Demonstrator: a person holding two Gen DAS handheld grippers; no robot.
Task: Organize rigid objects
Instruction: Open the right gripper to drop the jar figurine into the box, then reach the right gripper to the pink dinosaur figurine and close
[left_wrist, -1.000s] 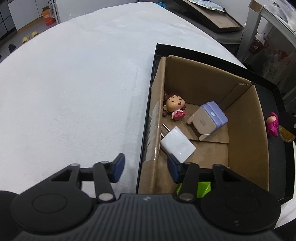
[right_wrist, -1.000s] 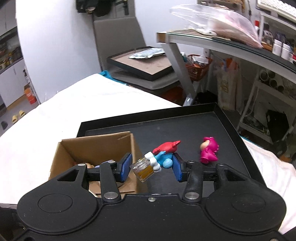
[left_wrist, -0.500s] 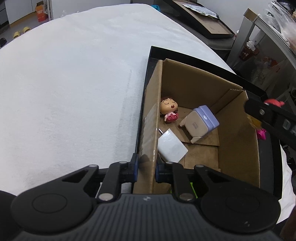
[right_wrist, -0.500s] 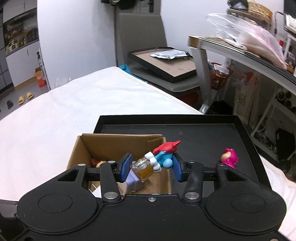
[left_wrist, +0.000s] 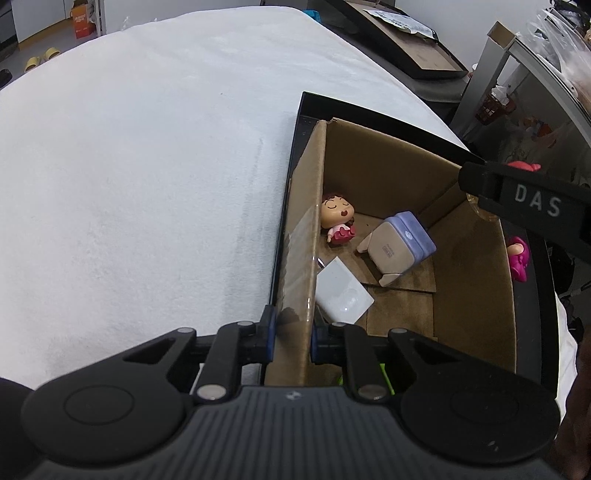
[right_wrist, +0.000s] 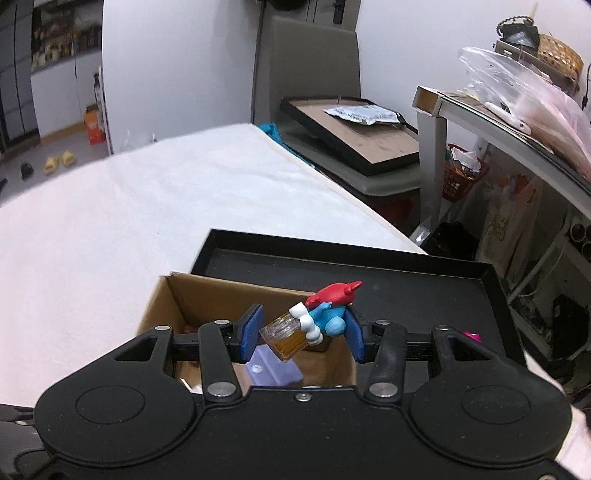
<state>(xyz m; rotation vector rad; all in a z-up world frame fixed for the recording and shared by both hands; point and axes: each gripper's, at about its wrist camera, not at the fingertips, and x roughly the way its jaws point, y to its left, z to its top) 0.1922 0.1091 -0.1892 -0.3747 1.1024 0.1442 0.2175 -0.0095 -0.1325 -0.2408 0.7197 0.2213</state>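
One blue, red-capped figurine (right_wrist: 327, 314) with amber mug in right gripper (right_wrist: 301, 334); left gripper (left_wrist: 291, 334) pinching cardboard box (left_wrist: 299, 258) wall.

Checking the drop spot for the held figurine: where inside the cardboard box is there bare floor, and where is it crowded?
Bare floor lies in the cardboard box along its right wall, right of the lavender block and white charger. The left side is crowded: the doll figurine, charger and block cluster there, by the wall the left hand-held gripper pinches.
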